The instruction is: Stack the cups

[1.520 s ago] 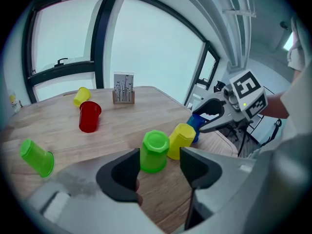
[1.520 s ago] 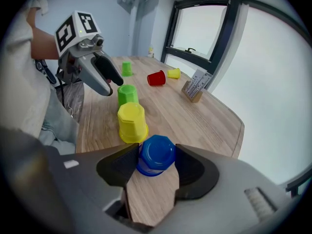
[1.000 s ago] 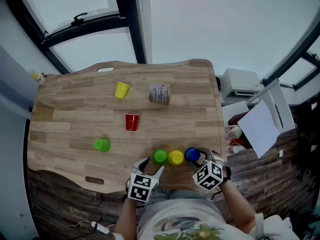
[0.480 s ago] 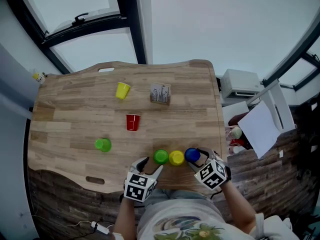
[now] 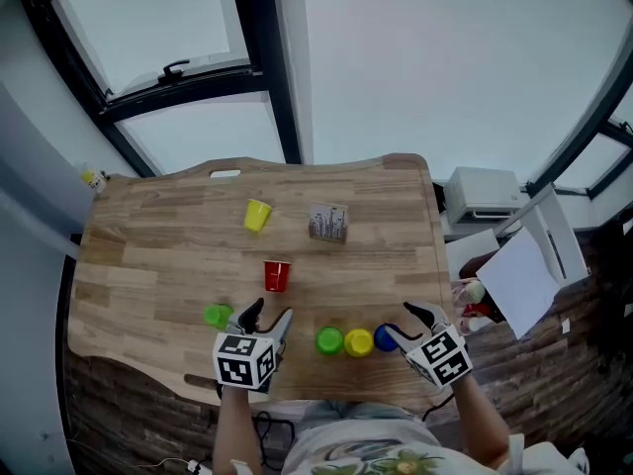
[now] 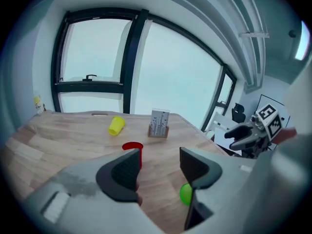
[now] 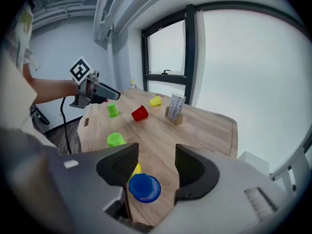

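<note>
Three upside-down cups stand in a row near the table's front edge: green (image 5: 329,341), yellow (image 5: 358,342) and blue (image 5: 385,337). A red cup (image 5: 277,275) stands mid-table, another green cup (image 5: 218,316) is at the front left, and a yellow cup (image 5: 257,215) lies on its side further back. My left gripper (image 5: 264,317) hovers open and empty between the lone green cup and the row; past its jaws I see the red cup (image 6: 132,150). My right gripper (image 7: 156,167) is open above the blue cup (image 7: 144,187). Its jaws have just been closing slightly, and the pads do not touch the cup.
A small card holder (image 5: 328,223) stands at the back centre of the wooden table (image 5: 148,255). Handle slots are cut near the table's far and near edges. To the right, beyond the table edge, are a white unit (image 5: 482,191) and white boards. Windows lie behind.
My left gripper has lifted and swung left, away from the row's green cup toward the lone green cup. My right gripper has risen and rolled above the blue cup. The cups stayed put.
</note>
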Demonstrator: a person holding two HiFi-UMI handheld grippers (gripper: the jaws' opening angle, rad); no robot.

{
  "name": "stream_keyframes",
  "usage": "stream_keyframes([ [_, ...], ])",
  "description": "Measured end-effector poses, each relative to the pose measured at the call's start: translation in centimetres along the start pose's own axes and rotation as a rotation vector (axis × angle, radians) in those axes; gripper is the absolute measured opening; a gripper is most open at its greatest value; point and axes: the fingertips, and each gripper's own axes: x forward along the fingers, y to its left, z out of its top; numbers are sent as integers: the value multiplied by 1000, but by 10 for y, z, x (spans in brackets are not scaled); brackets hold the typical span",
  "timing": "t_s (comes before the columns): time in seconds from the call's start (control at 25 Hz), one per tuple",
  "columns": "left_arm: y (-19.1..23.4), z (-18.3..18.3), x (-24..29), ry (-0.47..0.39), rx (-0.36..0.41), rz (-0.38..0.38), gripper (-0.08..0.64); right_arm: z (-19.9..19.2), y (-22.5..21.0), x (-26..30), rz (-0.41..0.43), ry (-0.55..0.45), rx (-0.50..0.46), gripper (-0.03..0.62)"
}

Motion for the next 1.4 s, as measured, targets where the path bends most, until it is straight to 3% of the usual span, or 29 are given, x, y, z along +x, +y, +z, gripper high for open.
stream_keyframes([
  [0.32,49,54,34,-42,18,92,268,15,-15,11,-6,-21,38,230],
  [0.68,103,81,97,-15,19,161,268,11,-40,35,-12,22,91,224],
  [1.08,169,73,167,93,58,260,295,5,-68,62,-31,56,144,219],
  [1.4,197,53,204,199,96,274,304,1,-82,76,-31,78,171,219],
])
